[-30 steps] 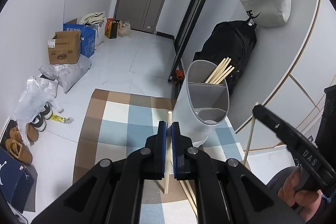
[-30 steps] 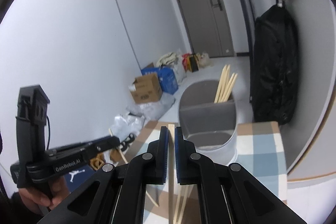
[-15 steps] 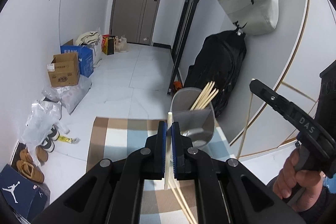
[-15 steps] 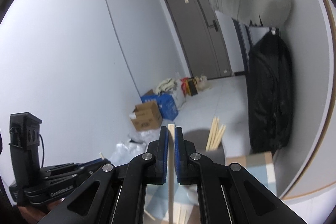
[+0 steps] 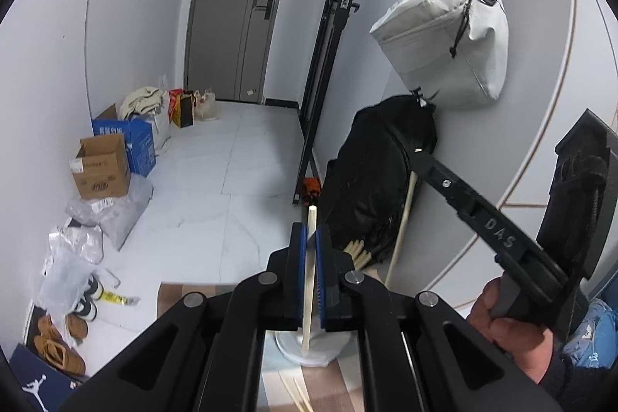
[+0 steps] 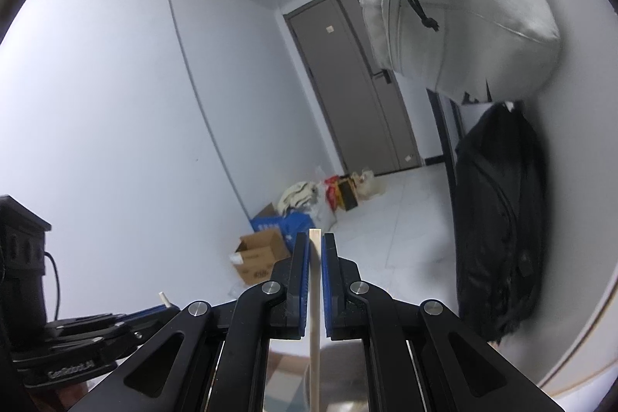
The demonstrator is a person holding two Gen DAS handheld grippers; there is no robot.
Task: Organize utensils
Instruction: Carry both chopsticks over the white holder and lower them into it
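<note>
In the left wrist view my left gripper (image 5: 308, 236) is shut on a pale wooden chopstick (image 5: 308, 296) that stands nearly upright between the blue pads. Beneath it shows only the base of the grey-white utensil holder (image 5: 309, 352), with the tips of several chopsticks (image 5: 357, 251) poking out beside my right finger. To the right, my right gripper (image 5: 419, 159) is shut on a second chopstick (image 5: 401, 219), gripped by a person's hand (image 5: 513, 342). In the right wrist view that right gripper (image 6: 316, 242) clamps its chopstick (image 6: 314, 300) above the holder (image 6: 343, 373). The left gripper (image 6: 166, 307) lies at lower left.
A checked cloth (image 5: 193, 296) covers the table, with loose chopsticks (image 5: 297, 392) near its front. A white bag (image 5: 444, 56) and a black backpack (image 5: 370, 188) hang on the right wall. Boxes (image 5: 102, 167), plastic bags and shoes (image 5: 58, 342) line the floor at left.
Both grippers have risen with their chopsticks still clamped. The holder has dropped from the middle of each view to the bottom, largely behind the fingers.
</note>
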